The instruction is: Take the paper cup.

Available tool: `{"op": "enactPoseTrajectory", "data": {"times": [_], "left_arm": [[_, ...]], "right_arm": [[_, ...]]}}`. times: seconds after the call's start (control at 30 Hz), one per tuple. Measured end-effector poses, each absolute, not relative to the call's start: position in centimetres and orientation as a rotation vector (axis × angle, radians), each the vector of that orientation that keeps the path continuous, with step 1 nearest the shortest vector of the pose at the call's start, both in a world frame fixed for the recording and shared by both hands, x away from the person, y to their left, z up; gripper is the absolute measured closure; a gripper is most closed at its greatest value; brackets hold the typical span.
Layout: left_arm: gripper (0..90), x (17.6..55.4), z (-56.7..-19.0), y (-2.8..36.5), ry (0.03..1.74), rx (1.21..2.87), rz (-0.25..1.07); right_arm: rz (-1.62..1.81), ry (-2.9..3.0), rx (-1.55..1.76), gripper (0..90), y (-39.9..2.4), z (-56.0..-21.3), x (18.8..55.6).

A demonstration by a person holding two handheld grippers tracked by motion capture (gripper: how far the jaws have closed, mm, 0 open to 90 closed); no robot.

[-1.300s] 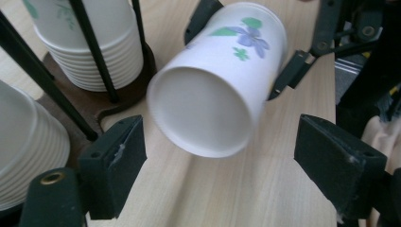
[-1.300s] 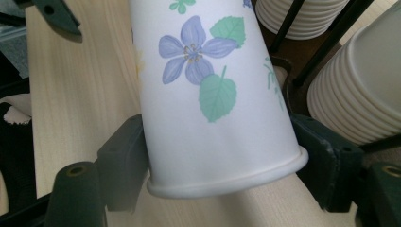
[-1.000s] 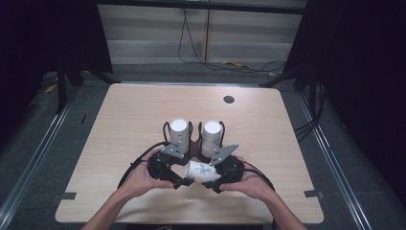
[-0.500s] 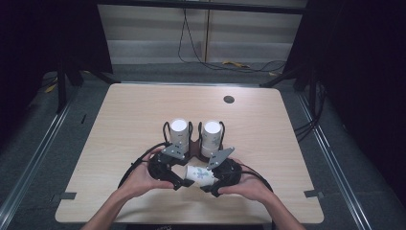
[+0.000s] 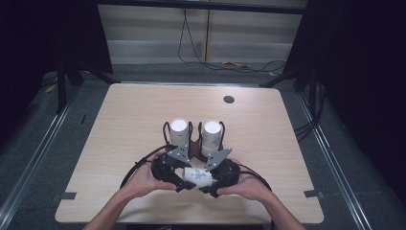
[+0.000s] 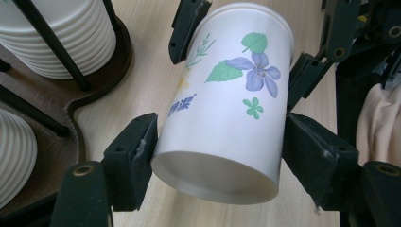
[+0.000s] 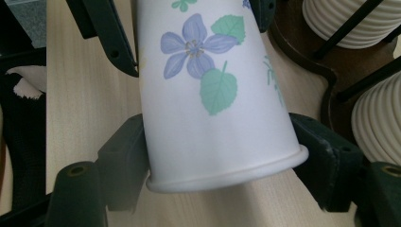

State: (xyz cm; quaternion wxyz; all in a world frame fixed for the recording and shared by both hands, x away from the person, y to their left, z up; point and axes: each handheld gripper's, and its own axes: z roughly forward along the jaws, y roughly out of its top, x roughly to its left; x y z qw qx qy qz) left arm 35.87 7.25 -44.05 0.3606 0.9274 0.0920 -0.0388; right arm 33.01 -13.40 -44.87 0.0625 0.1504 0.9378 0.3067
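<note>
My left gripper jaws, just closing, clamp the paper cup base; my right gripper pinches its rim for a steady handover.

White paper cup with purple flowers, green leaves and blue, perhaps printed, characters

Flowered paper cup, between tool pads
</note>
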Motion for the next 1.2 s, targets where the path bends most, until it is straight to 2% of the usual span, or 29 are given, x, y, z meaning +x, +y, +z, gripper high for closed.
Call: {"op": "enactPoseTrajectory", "data": {"times": [0.4,0.63,0.8,1.2], "left_arm": [[26.6,35.8,-44.5,7.1,0.24,2.423,-0.096],[30.8,35.5,-44.4,7.2,0.197,2.449,-0.084],[35.2,35.4,-44.3,7.3,0.147,2.438,-0.134],[35.7,35.5,-44.2,7.7,0.19,2.371,-0.162]], "right_arm": [[0.931,2.823,0.443,27.2,-13.3,-44.7,32.9],[0.929,2.842,0.427,27.7,-13.3,-44.8,32.8],[0.97,2.856,0.425,21.8,-13.5,-45.1,32.8],[1.073,2.814,0.474,17.3,-14.3,-44.8,32.7]]}}
